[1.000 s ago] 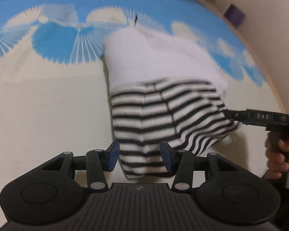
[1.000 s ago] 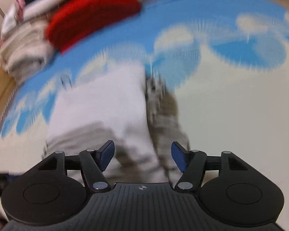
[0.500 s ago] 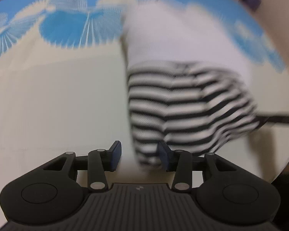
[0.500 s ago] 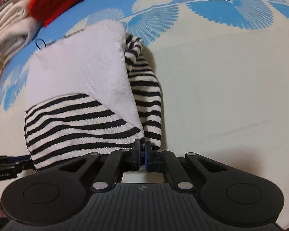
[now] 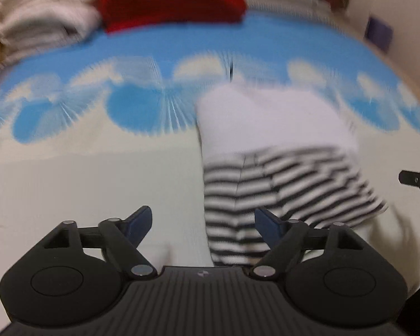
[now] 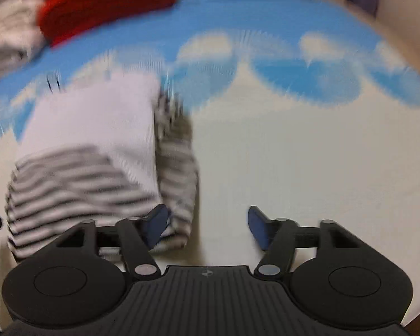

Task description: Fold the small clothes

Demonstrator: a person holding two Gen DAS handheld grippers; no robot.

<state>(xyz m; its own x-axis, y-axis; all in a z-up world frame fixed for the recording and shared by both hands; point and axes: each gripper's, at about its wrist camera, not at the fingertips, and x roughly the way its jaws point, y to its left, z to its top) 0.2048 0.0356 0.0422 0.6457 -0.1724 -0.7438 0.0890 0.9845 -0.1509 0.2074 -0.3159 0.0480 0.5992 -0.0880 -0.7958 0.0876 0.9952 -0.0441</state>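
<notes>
Left gripper (image 5: 203,221) and right gripper (image 6: 207,224), both just opened and empty: striped garment (image 5: 280,184) released on bed (image 5: 84,184); next, regrasp for another fold.

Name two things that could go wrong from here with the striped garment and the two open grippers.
With both the left gripper and right gripper open, the folded striped garment lies unheld and may spring open. Its striped sleeve sticks out along one side, so a further fold could end up uneven.
</notes>
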